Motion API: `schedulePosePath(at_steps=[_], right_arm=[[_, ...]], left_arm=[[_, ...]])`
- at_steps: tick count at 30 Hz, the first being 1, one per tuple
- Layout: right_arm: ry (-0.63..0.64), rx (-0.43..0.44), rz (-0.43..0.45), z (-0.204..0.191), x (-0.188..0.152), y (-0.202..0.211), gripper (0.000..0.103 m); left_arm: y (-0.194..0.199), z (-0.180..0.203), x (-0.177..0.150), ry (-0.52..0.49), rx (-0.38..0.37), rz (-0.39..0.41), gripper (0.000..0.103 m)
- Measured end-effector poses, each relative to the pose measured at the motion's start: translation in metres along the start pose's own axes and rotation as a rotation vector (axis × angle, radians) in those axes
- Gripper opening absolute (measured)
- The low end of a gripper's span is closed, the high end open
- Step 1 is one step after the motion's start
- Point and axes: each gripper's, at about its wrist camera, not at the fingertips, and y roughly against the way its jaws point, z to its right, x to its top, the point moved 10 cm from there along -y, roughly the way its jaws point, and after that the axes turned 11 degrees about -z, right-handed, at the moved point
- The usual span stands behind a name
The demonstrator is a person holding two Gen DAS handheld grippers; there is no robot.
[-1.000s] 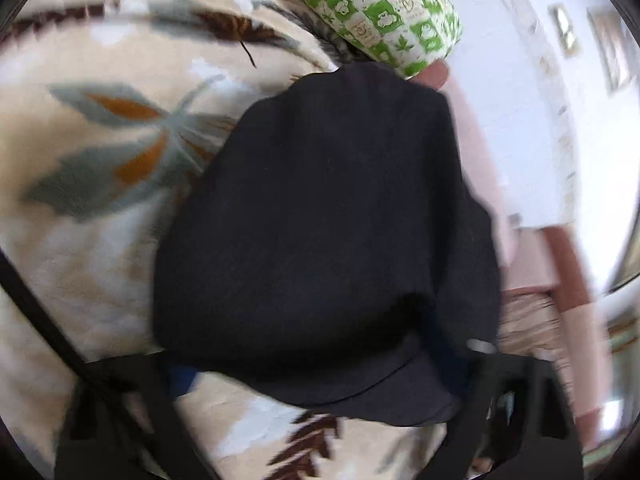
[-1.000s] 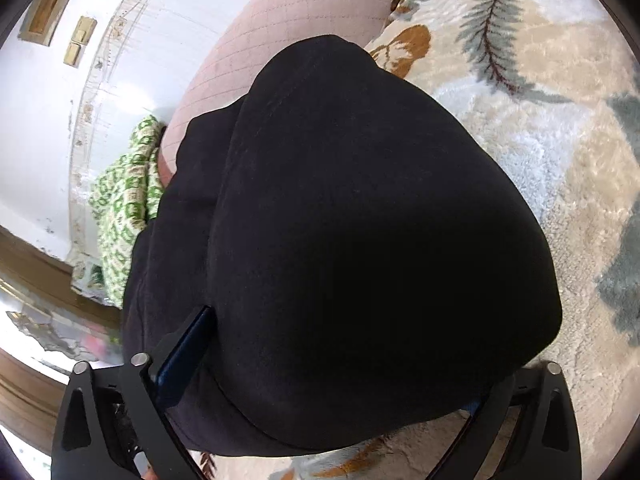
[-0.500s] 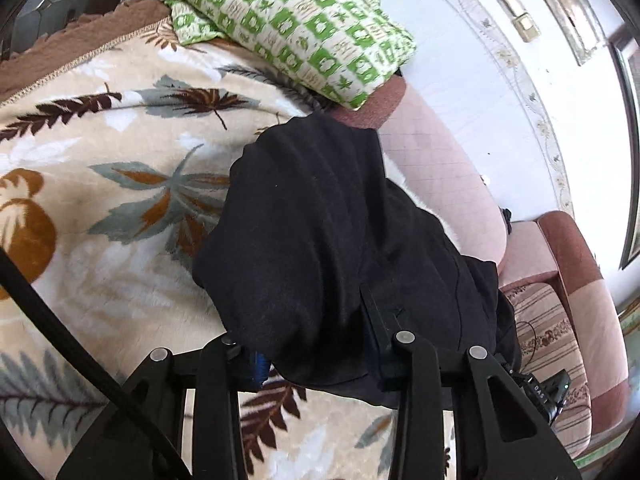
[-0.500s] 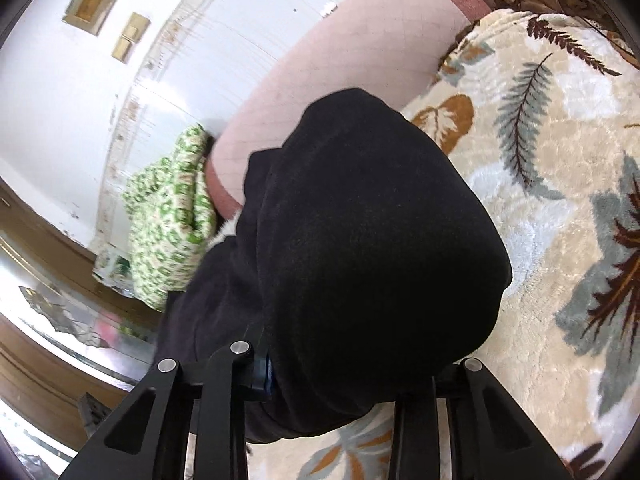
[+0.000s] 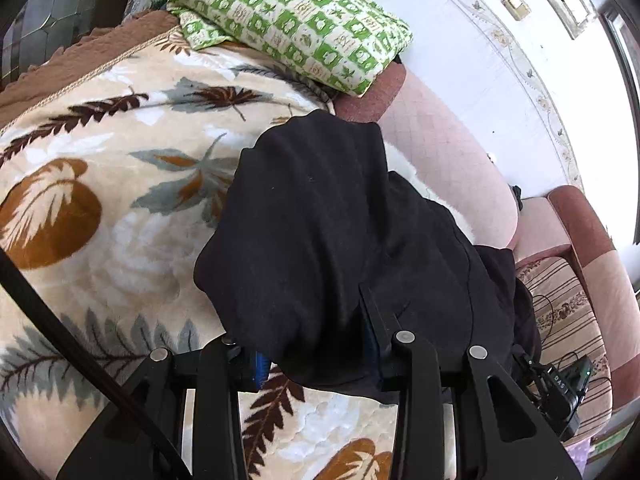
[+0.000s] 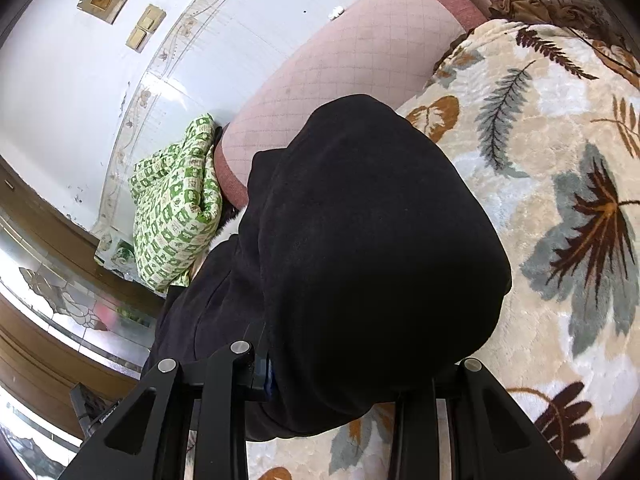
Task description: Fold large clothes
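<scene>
A large black garment [image 5: 336, 240] hangs bunched between both grippers above a leaf-patterned blanket [image 5: 100, 208]. My left gripper [image 5: 316, 344] is shut on one edge of the garment, and the cloth drapes over and hides the fingertips. In the right wrist view the same black garment [image 6: 368, 248] fills the middle, and my right gripper [image 6: 340, 376] is shut on its other edge, its fingertips also buried in the cloth. The far end of the garment rests near the pink sofa back [image 6: 344, 64].
A green-and-white checked pillow [image 5: 292, 16] lies at the blanket's far end, also visible in the right wrist view [image 6: 176, 204]. The pink sofa back [image 5: 448, 152] runs along a white wall. A striped cushion [image 5: 560, 308] and a black device [image 5: 564, 384] lie at right.
Both grippers have pulled back and up with the garment, so it looks smaller and more of the blanket, pillow and sofa shows. Both stay shut on the cloth.
</scene>
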Motion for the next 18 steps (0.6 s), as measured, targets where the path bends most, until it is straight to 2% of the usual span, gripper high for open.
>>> schedulePosePath(at_steps=[6,18], right_arm=[[-0.029,-0.032,-0.031,0.019,-0.012,-0.009,0.035],[0.004,-0.096,-0.040,0.021,-0.013,-0.016,0.038]], left_arm=[[-0.006,-0.002,-0.009,-0.015,0.054,0.002,0.036],[-0.007,-0.001,-0.014,-0.039,0.128,0.025,0.037]])
